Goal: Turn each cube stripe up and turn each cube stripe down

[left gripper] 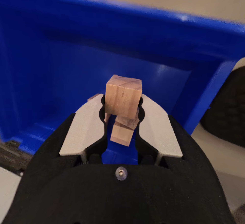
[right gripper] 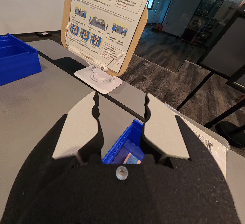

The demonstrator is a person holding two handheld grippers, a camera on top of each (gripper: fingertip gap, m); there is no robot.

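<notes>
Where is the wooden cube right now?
In the left wrist view, the wooden cube is pinched in the left gripper, over the blue bin, with another cube below.

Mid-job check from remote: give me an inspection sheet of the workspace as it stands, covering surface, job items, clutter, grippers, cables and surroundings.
Surface: grey table, bare in the middle.
Job's things: held cube above the blue bin; another cube lies below it; no stripe visible on either. Second blue bin sits under the right gripper; far blue bin at the table's left.
Clutter: instruction sheet on a stand; laminated paper at the right edge.
Grippers: left gripper shut on the cube; right gripper open, empty.
Cables: nothing seen.
Surroundings: wood-pattern floor, glass partition.
</notes>
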